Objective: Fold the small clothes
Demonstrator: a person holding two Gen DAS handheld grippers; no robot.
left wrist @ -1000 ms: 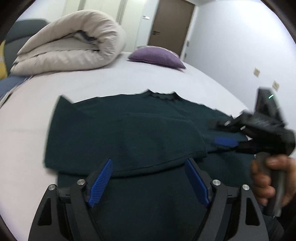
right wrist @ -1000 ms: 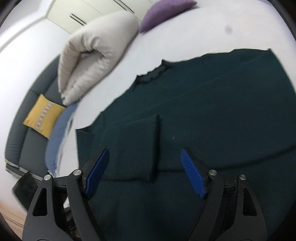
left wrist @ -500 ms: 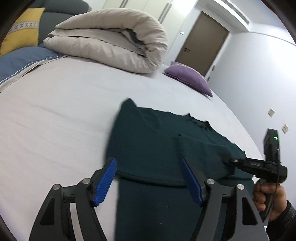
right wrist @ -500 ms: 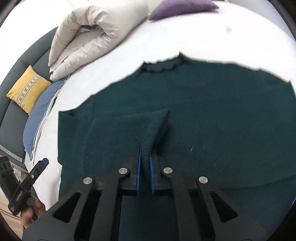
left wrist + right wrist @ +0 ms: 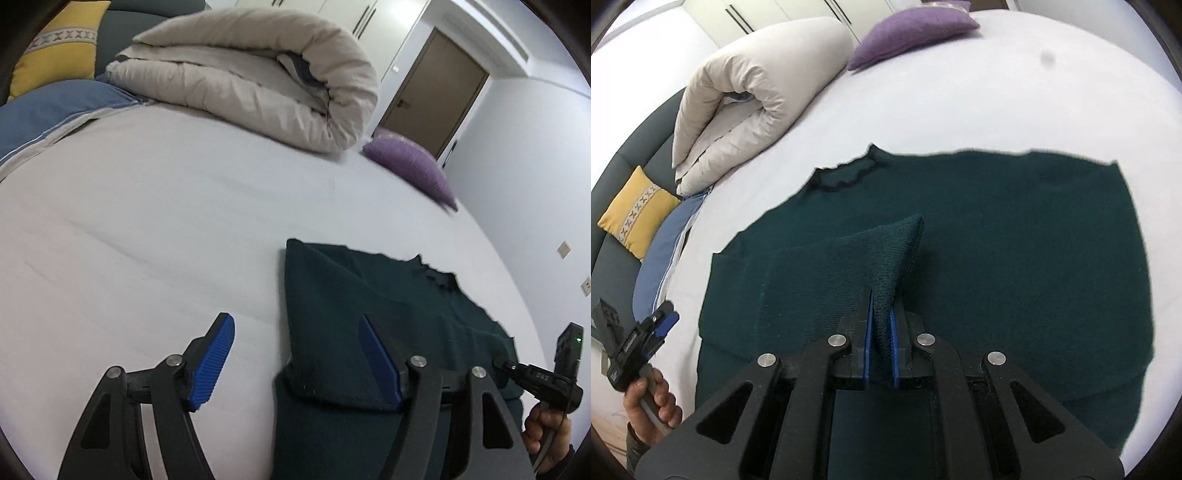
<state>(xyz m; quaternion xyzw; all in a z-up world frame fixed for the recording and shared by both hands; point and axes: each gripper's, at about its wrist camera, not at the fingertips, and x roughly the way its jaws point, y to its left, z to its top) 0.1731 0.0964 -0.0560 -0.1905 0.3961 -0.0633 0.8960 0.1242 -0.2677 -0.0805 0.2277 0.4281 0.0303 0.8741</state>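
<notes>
**Sleeve pinched and lifting, left side not yet taken**

The dark green sweater [image 5: 1015, 258] lies flat on the white bed [image 5: 166, 221], neck at about 11 o'clock in the right wrist view, its left sleeve already laid across the body. The step in hand, as I judge it, is the fold of the sweater's left side — only one hand has cloth so far.

Left to right. The left gripper [image 5: 295, 358] stands with its fingers apart and nothing pressed between them. Their gap has narrowed a little over the last moment, yet the pads touch no cloth. The sweater's left edge runs up between the two fingers: the finger at 8 o'clock [image 5: 212, 362] hangs over bare sheet, the one at 4 o'clock [image 5: 380, 365] over the knit. In the right wrist view this gripper shows at 8 o'clock, just off the sweater's left edge.

The right gripper [image 5: 879, 332] is clamped tight on the cuff end of the sleeve [image 5: 894, 254], which rises in a peak from between its fingers at 6 o'clock while the rest of the sleeve lies flat.

The next move probably calls for the left fingers to drop onto that edge and close — then both hands can carry the side across together. If the right hand pulls alone, the soft knit may drag and skew.
</notes>
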